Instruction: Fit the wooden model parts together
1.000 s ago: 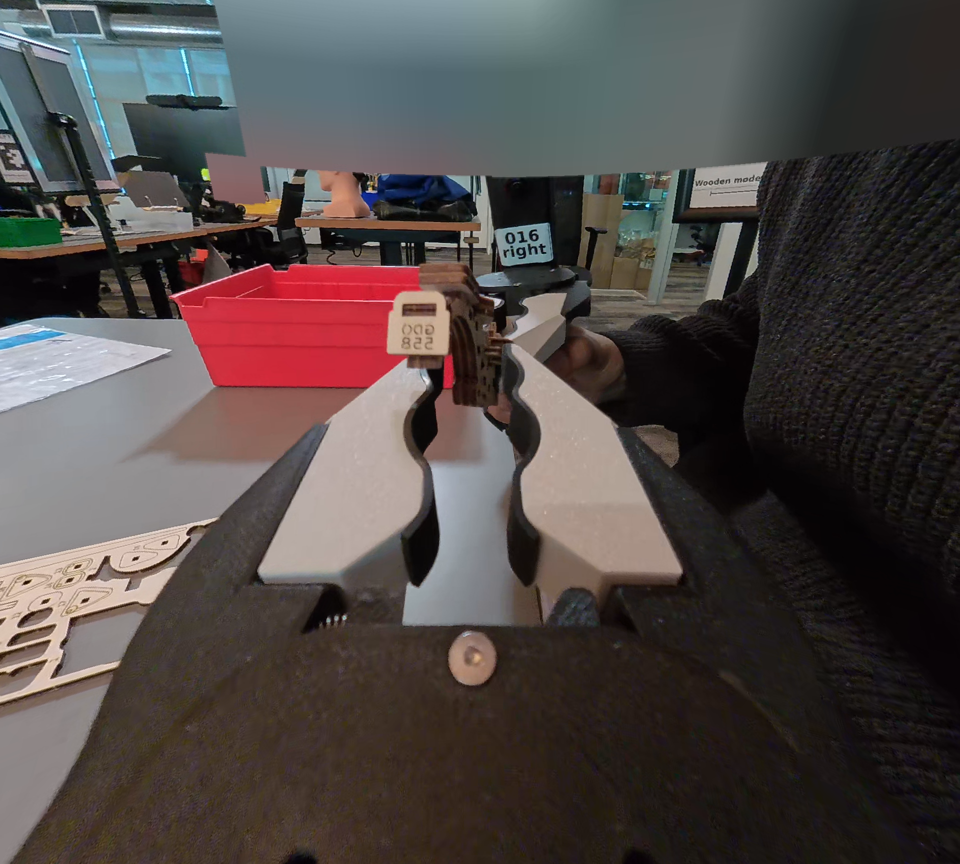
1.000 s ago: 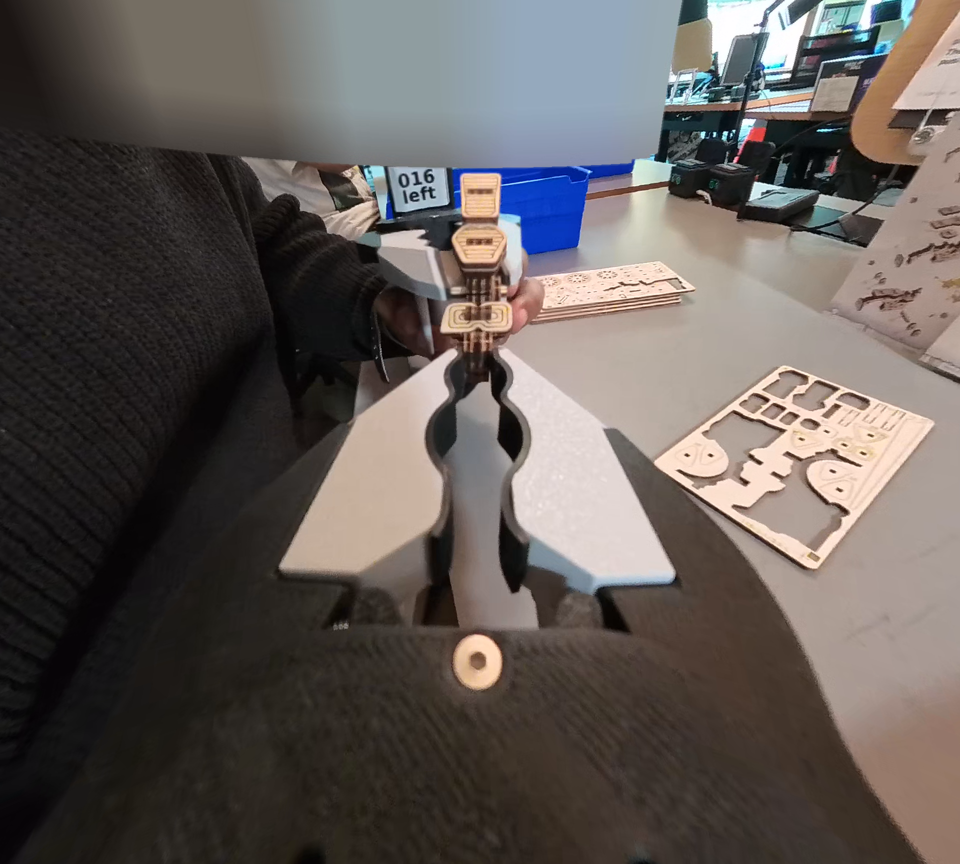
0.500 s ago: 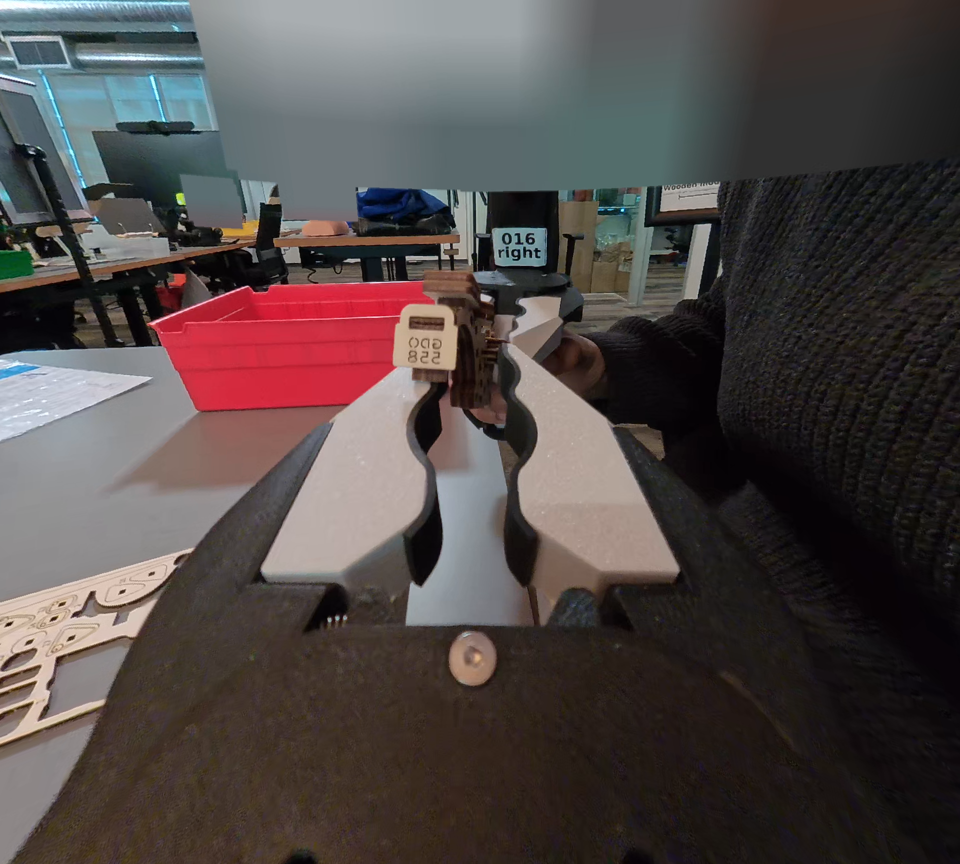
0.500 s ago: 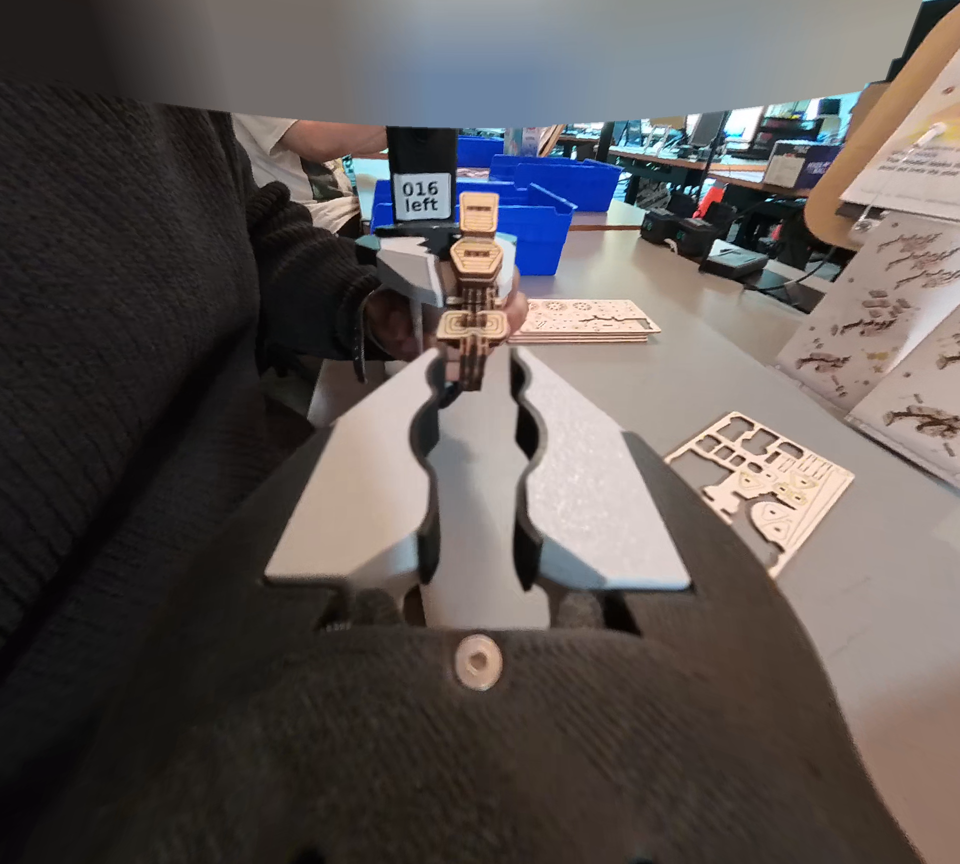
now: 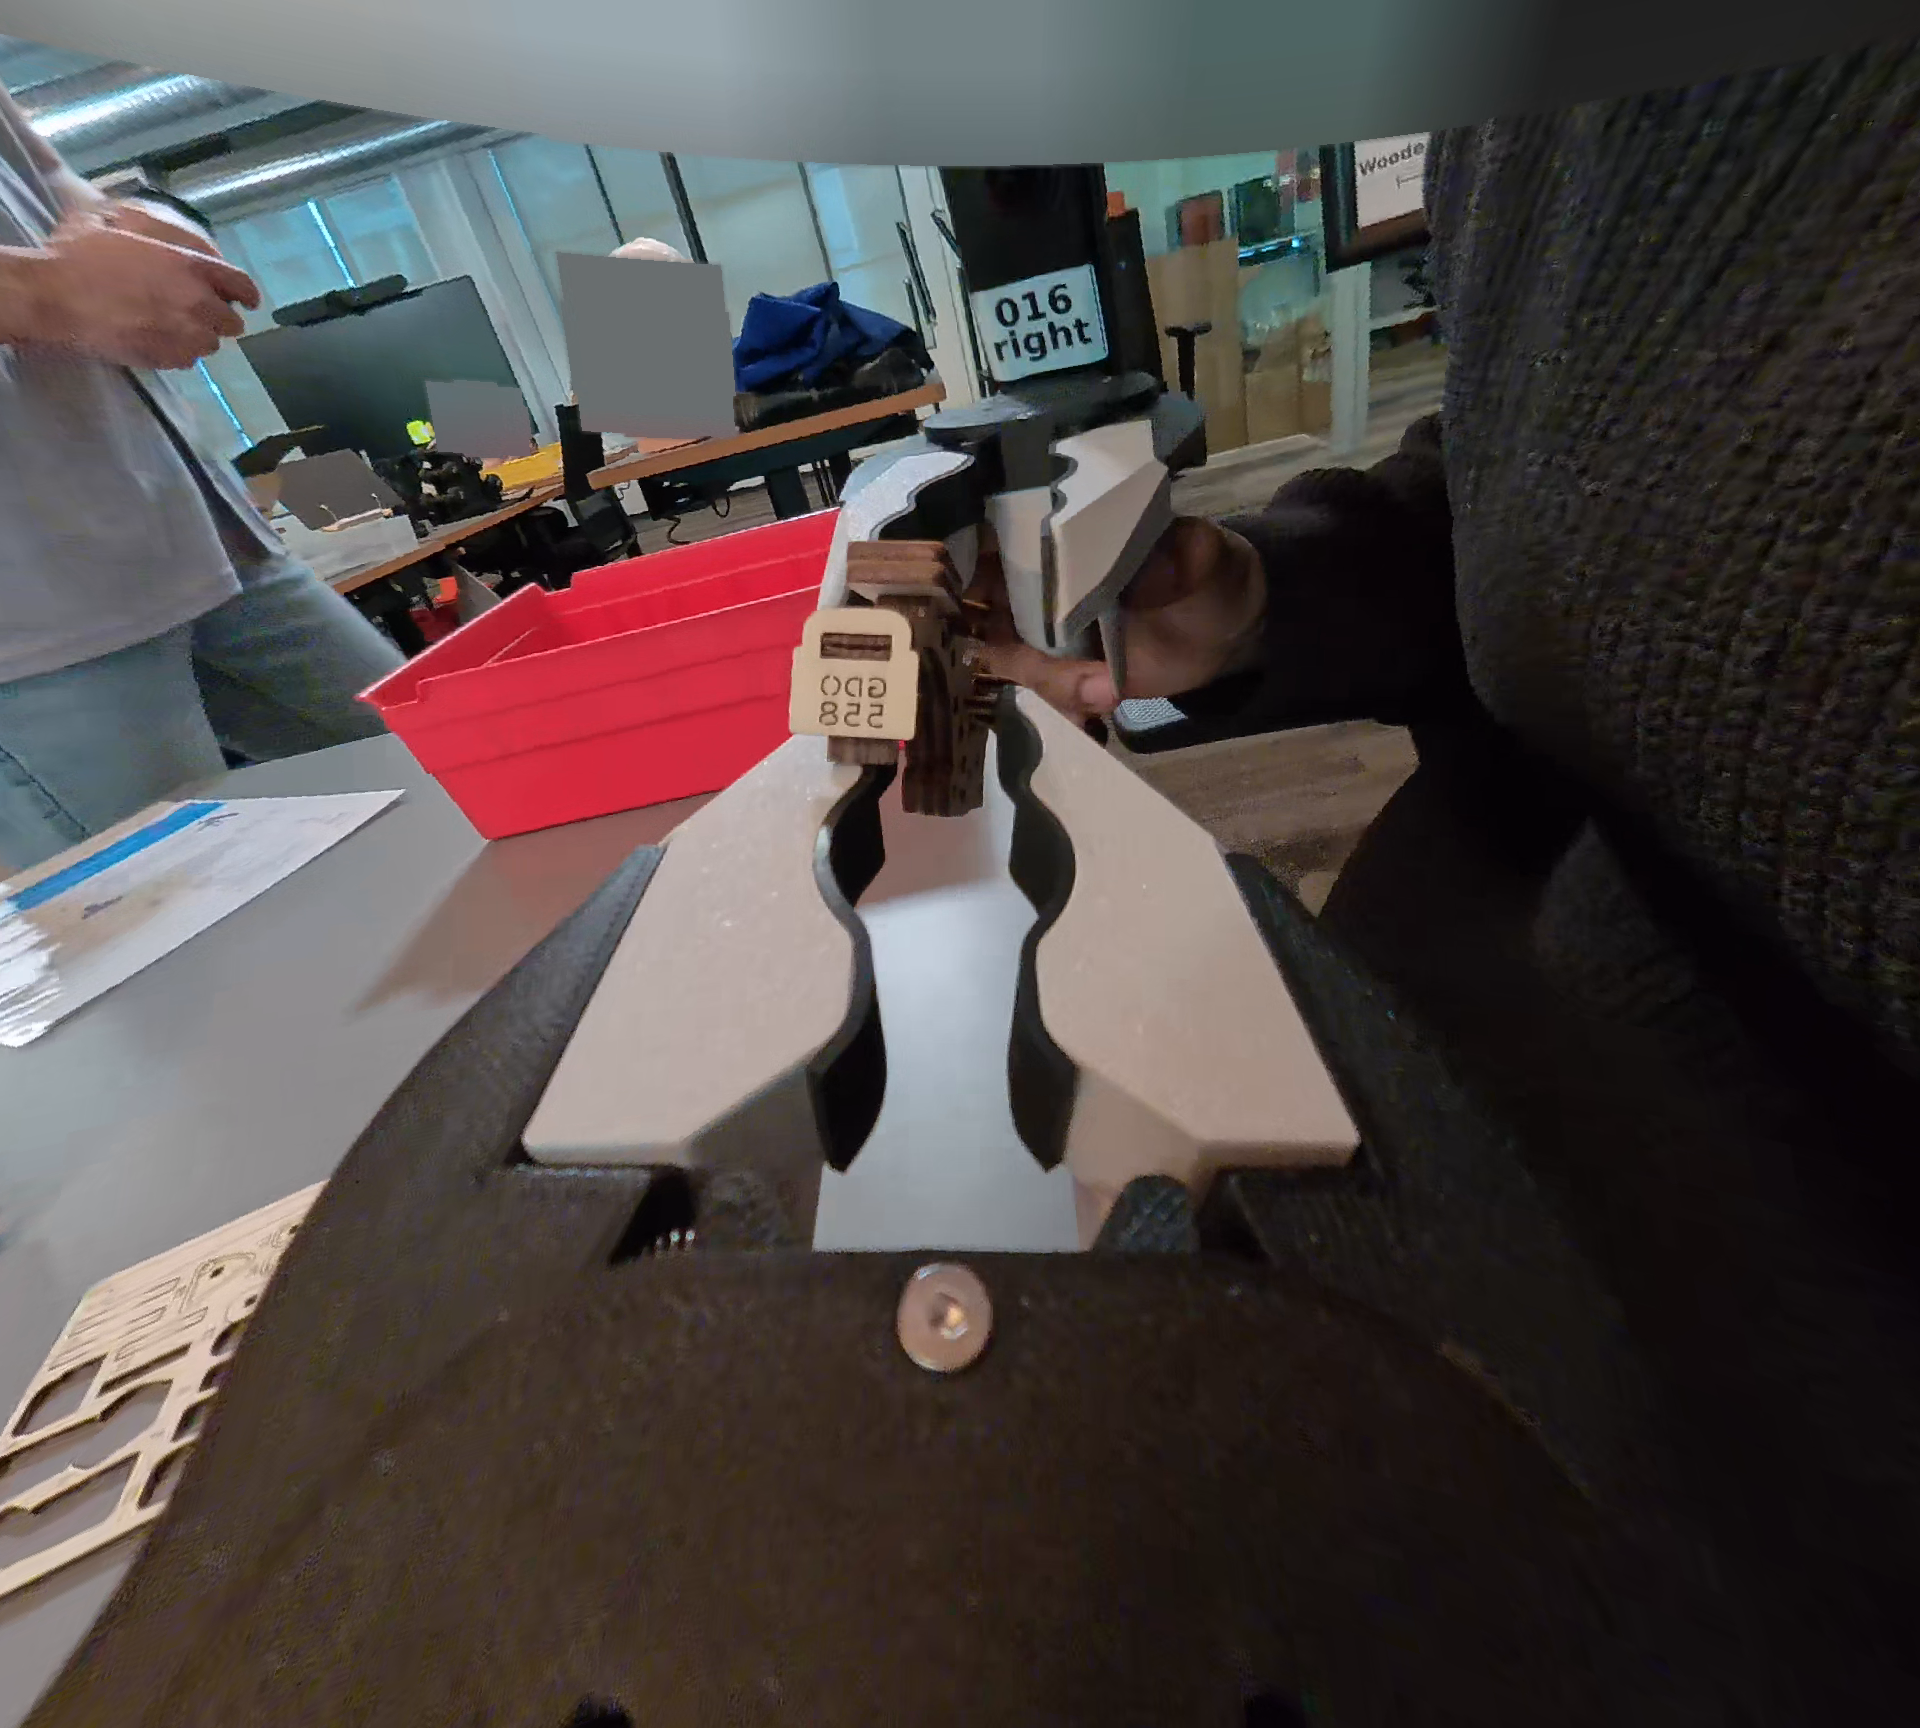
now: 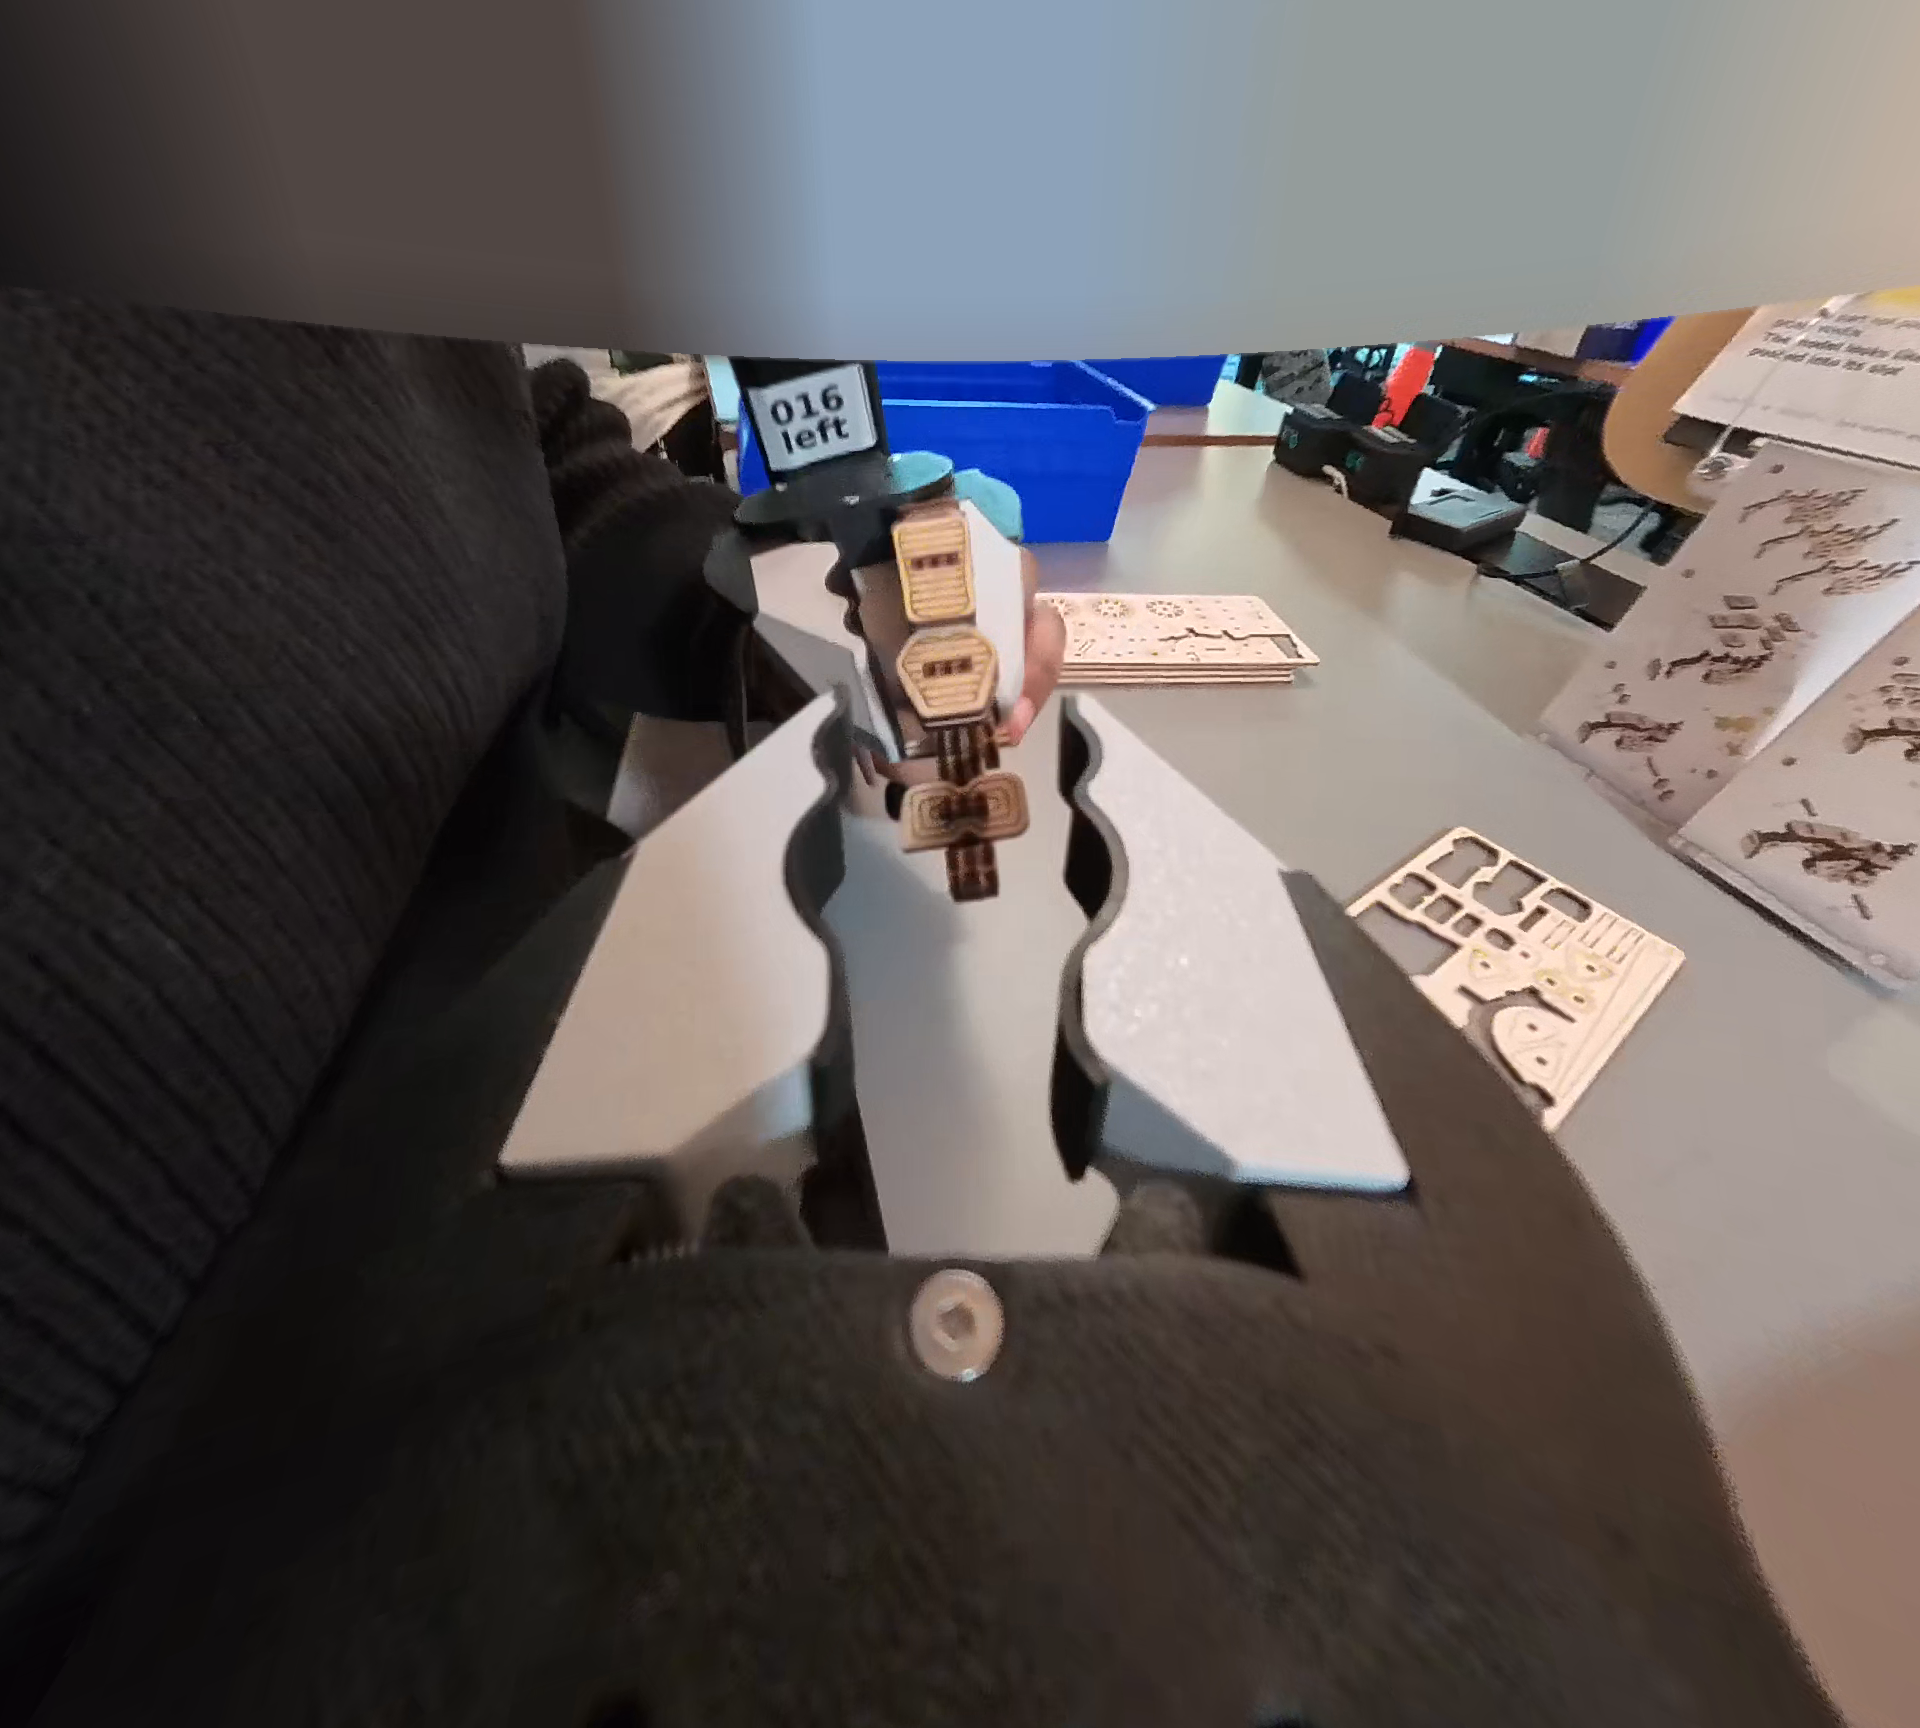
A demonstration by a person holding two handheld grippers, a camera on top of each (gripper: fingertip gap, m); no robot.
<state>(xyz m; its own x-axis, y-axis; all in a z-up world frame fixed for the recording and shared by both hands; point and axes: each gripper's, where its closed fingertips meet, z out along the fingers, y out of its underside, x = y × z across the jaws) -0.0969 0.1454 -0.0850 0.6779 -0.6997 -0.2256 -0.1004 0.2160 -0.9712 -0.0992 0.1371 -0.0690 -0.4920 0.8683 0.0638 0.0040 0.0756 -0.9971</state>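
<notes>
A small wooden model (image 5: 920, 691), made of stacked dark slices with a pale tag piece on its left side, is clamped between the tips of my left gripper (image 5: 935, 733). In the right wrist view the model (image 6: 951, 743) hangs upright with several pale oval plates facing the camera. My left gripper (image 6: 925, 629) grips it from behind, held by a hand in a dark sleeve. My right gripper (image 6: 951, 712) is open, its fingertips on either side of the model's lower end and apart from it. It also shows open in the left wrist view (image 5: 1013, 525), just behind the model.
A red bin (image 5: 623, 670), a paper sheet (image 5: 156, 878) and a punched wooden sheet (image 5: 104, 1387) lie on the grey table (image 5: 312, 1034). A person (image 5: 94, 483) stands at its left. A blue bin (image 6: 997, 452), stacked wooden sheets (image 6: 1174, 650), another punched sheet (image 6: 1517, 961) and instruction pages (image 6: 1766, 691) show in the right wrist view. My left and right fingertips are right by each other.
My right gripper was shut on the model's lower end, then let go and opened wide. My left gripper kept its hold. Both grippers tilted and shifted.
</notes>
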